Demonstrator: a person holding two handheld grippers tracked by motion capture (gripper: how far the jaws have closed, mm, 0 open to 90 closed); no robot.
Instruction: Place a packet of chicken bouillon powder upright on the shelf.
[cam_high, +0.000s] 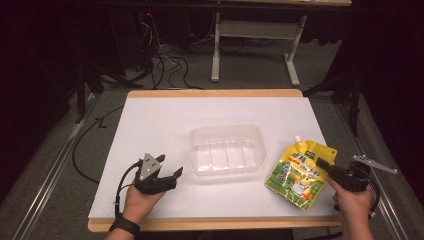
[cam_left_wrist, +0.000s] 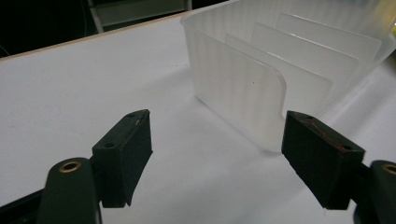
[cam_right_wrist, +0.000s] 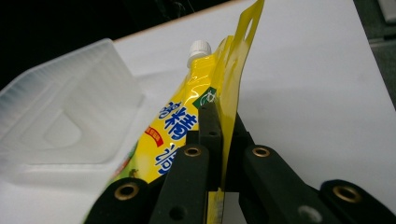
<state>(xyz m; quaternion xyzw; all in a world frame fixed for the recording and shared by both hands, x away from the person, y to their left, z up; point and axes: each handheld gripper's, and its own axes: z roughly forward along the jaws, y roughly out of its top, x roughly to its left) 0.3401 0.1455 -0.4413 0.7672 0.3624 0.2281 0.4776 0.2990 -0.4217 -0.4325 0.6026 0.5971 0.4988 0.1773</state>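
At four o'clock of the tub, the right gripper pinches the pouch by its edge for lifting, while the left gripper waits wide open at eight o'clock.

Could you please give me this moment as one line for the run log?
right gripper: shut on yellow pouch edge | left gripper: open, beside clear tub | table

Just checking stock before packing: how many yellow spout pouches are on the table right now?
1. The yellow pouch lies at the table's right side, beside the clear plastic container, its edge pinched by the right gripper.
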